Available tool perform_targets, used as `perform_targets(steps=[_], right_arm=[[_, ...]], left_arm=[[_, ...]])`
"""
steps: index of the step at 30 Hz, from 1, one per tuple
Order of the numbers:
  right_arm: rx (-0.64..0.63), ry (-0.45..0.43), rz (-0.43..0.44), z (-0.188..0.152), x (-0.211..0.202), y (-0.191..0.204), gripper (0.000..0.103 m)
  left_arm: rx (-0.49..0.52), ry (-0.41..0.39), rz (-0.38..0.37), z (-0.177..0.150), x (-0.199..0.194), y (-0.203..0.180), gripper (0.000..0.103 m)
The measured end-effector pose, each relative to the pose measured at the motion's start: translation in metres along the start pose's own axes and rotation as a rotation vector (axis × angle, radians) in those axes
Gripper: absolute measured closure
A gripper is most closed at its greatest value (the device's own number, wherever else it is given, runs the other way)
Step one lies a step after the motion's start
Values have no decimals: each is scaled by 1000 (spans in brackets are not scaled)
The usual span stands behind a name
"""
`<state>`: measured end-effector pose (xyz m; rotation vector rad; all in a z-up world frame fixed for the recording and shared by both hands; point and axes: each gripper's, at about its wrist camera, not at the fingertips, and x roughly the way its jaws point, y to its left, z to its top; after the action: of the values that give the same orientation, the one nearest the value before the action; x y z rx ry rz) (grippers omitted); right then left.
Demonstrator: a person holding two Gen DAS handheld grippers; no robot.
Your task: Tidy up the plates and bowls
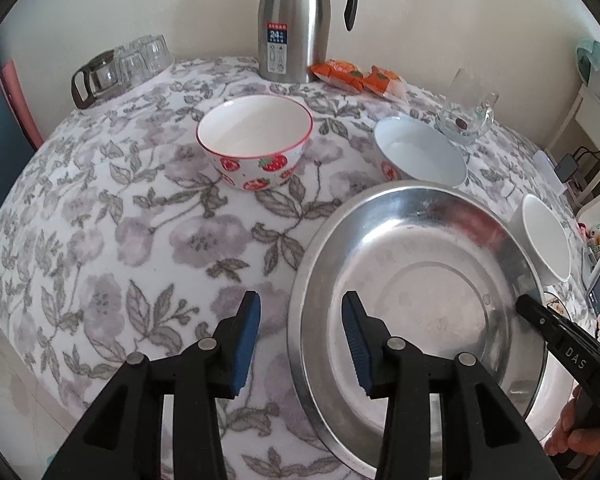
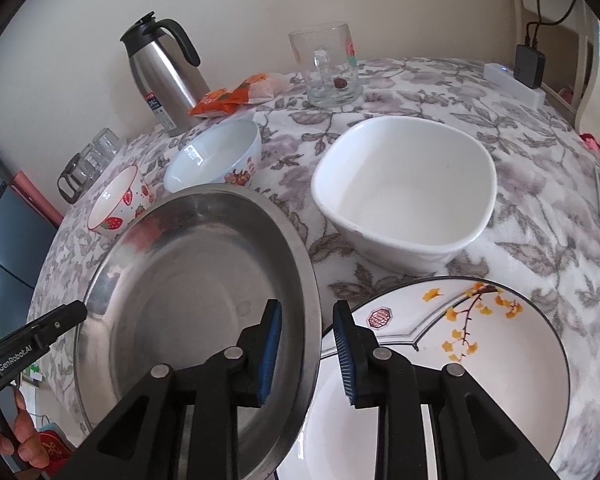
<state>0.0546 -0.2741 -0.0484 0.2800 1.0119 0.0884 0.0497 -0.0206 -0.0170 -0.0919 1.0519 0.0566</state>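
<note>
Steel plate (image 2: 192, 300) lies partly over the painted plate (image 2: 480, 360); left gripper (image 1: 300, 344) and right gripper (image 2: 306, 354) each straddle opposite rims, jaws parted, pads clear; both equally near.

A steel thermos jug (image 1: 294, 20) with a black handle stands at the table's far edge by the wall; orange snack packets (image 1: 358, 76) lie just beside it; a glass mug (image 2: 327, 66) holds a small dark object; upturned glasses (image 1: 140, 58) cluster by a glass pot (image 1: 96, 78); a flowered tablecloth (image 1: 140, 208) covers the table; a black charger (image 2: 530, 64) sits on a white power strip (image 2: 514, 84).
</note>
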Motion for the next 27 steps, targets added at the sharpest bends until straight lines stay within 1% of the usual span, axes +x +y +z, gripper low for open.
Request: perform_targets(steps=[1,4,9,10,11,12,13,14,16,17,19,21,23,27], right_arm=[[1,-4,-8,0,-2,0,74],[-17,-26,-39,1,-11,3,74],[-37,-57,-69,-1,-23,11,73],[-42,-59,-70,-1,-24,13,70],[-49,-63,-75,-2,-26,16,63],[-54,-67,-81,-3,-27,18,58],[-60,-73,-92,-4,-28,21,51],[-64,-76,-96,-5,-30,23,51],[-71,-83,-98,-7,-32,27,49],[-73,-88,-104,-8,-33,29,44],[-76,-88,-116,-12,-33,33,39],[-82,-88,-125,-15,-35,36,35],[-88,-89,-122,-19,-37,40,27],[-79,-100,-124,-26,-43,44,18]], left_arm=[[-1,-3,6,0,-1,1,54],[-15,-15,21,1,-3,5,49],[-13,0,19,1,-2,7,48],[-9,1,23,1,-2,5,48],[-5,2,26,0,-2,5,48],[0,4,30,0,-2,4,46],[2,5,33,0,-2,3,41],[3,5,36,-1,-2,3,37],[2,3,37,-1,-3,3,26],[1,4,36,-1,-2,3,24],[6,6,41,-2,-2,3,17],[18,4,53,-2,-2,1,12],[29,-5,61,-3,-2,-2,9],[40,-25,61,-4,-7,-4,5]])
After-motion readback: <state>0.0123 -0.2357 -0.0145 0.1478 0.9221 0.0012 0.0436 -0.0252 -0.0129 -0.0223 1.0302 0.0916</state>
